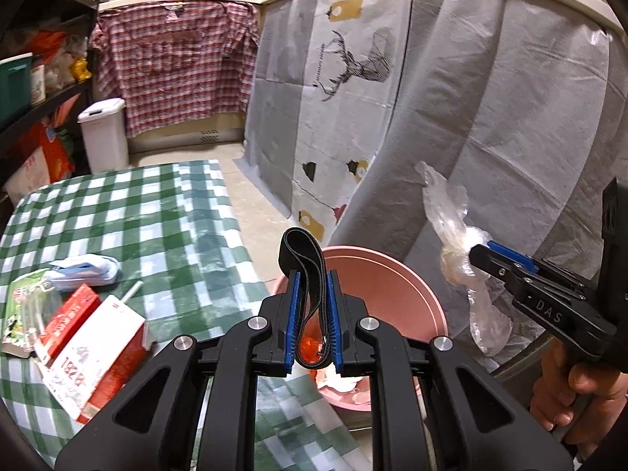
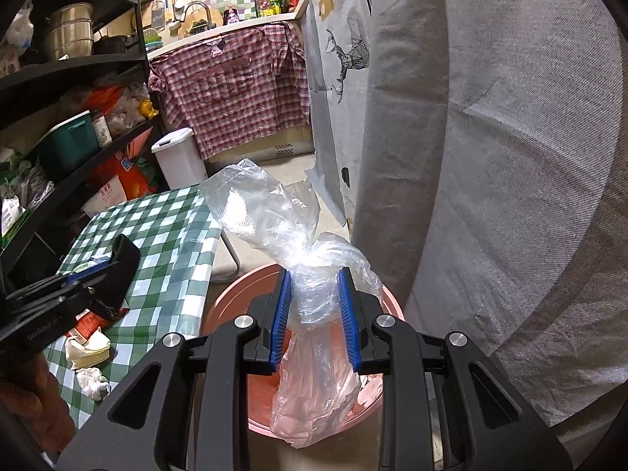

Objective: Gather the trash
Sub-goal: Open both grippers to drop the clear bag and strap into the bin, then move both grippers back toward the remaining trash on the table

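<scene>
My left gripper [image 1: 313,274] is shut on a black band [image 1: 303,253], a folded loop that sticks up above the fingers, held over the near rim of a pink bucket [image 1: 388,286]. My right gripper [image 2: 314,274] is shut on a crumpled clear plastic bag [image 2: 267,204] that hangs down into the pink bucket [image 2: 235,294]. The right gripper [image 1: 481,251] also shows in the left wrist view with the bag [image 1: 451,227] to the right of the bucket. The bucket holds some white and orange scraps [image 1: 341,382].
A green checked table [image 1: 129,212] carries a red and white carton [image 1: 94,349], a blue and white wrapper [image 1: 84,271], a green packet [image 1: 21,314] and crumpled tissue [image 2: 92,382]. A white lidded bin [image 1: 104,133] stands on the floor behind. Grey cloth [image 1: 490,117] hangs at right.
</scene>
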Demonstrator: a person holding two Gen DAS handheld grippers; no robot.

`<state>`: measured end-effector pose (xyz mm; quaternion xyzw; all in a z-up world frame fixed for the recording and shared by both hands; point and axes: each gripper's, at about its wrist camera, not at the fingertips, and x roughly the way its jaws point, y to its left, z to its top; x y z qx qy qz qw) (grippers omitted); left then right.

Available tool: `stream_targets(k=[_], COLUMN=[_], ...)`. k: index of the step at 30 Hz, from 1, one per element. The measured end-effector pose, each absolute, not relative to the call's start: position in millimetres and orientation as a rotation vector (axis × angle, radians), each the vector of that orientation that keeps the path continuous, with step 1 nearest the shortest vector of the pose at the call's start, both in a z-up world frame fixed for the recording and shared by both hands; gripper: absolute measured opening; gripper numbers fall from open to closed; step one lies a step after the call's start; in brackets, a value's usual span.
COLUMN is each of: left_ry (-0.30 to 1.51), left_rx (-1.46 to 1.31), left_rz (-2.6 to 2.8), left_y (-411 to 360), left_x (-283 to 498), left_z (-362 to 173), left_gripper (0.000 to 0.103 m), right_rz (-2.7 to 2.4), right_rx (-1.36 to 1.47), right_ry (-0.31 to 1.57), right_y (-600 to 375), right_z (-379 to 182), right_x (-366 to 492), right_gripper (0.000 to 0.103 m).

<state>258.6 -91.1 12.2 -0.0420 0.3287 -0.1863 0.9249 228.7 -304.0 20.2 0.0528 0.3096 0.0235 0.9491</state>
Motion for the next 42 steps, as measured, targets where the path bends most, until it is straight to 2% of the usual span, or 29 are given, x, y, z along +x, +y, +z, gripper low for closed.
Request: stream_targets(k=[17,18,19,21,22,42], left_ry=[0.711,0.716,0.72,0.727,0.727,0.662], left_rx=[-0.047,-0.046,-0.044,-0.043,-0.044,-0.067], left_rz=[-0.441,-0.44,-0.439,-0.432,-0.432,-0.337], left_y=[-126,-127,-127,-128,-128,-77], left_x=[272,273,274,275,274,252], left_z=[-4,-6,-7,-9,-9,30], left_gripper=[0.015,0.016,0.025,0.035,0.037,0.038], right_rz=[0.025,0.018,0.011,0.004,0.002,0.029], right_rx=[0.11,0.107,0.106,0.105,0.102,0.084], right_ry=[0.661,0.663,0.665,0.666,0.665,0.627], right_y=[-301,-300,-300,-299,-298,-292], right_z=[14,13,13,12,12,15], right_x=[241,242,242,243,243,234], right_gripper=[0.027,0.03,0.033,0.047,0.047,0.047])
